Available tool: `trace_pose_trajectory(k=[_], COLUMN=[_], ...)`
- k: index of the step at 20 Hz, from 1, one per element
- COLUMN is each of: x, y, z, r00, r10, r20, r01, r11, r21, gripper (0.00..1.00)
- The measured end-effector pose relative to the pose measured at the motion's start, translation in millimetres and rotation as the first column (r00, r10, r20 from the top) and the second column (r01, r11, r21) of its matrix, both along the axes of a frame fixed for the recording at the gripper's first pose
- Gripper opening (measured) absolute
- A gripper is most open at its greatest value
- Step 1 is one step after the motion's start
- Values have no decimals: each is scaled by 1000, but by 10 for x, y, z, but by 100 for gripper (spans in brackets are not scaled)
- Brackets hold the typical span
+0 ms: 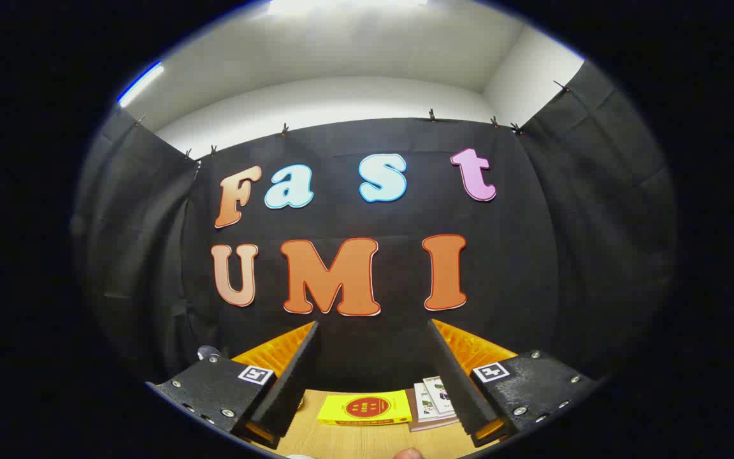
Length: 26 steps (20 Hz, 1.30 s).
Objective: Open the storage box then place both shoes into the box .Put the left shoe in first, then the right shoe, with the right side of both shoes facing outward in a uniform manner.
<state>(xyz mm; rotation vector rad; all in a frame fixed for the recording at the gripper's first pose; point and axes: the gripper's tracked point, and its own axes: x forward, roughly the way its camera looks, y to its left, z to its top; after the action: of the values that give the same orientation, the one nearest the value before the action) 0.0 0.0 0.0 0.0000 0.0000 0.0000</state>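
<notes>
Gripper view looks along the tool (373,382), whose two fingers (290,382) stand wide apart with nothing between them but open air; each finger mount carries one small square black-and-white marker, two markers in all (256,375). Beyond the fingers lies a light wooden table (367,440), and on it, framed by the gap between the fingers, there are two flat printed things: one yellow box (365,408) with a red round mark on its top, lying flat, and just beside it towards the right finger one small stack of booklets (434,400) with pale covers, touching or nearly touching the yellow box. Whether that stack holds two or three booklets cannot be told. Behind the fingers, on either side, an orange padded surface (469,347) shows in two patches, one behind each finger; what it belongs to cannot be told. At the near rim of the table a fingertip (408,453) of a person peeks in. No part of the storage box or of either shoe can be picked out among these things, so their place cannot be told from here. Around the table hangs black cloth (564,255) on three sides, pinned along its top edge by a row of small clips (432,115). Above the cloth rises a white wall (341,95) and a white ceiling with one long light strip (141,83) on the left side.
</notes>
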Motion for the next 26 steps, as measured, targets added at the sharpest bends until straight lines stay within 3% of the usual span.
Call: trace_pose_trajectory(k=[5, 10, 17, 21, 26], x=[-72, -215, -363, -427, -585], y=[30, 157, 249, 392, 711], z=[233, 400, 371, 210, -378], r00=[998, 993, 994, 997, 983], r10=[-12, 29, 29, 57, 132], r20=[67, 112, 104, 51, -124], r01=[15, -21, -22, -54, -137], r11=[999, 997, 997, 997, 990], r21=[-50, -73, -75, -56, -30], gripper=[98, 98, 98, 98, 98])
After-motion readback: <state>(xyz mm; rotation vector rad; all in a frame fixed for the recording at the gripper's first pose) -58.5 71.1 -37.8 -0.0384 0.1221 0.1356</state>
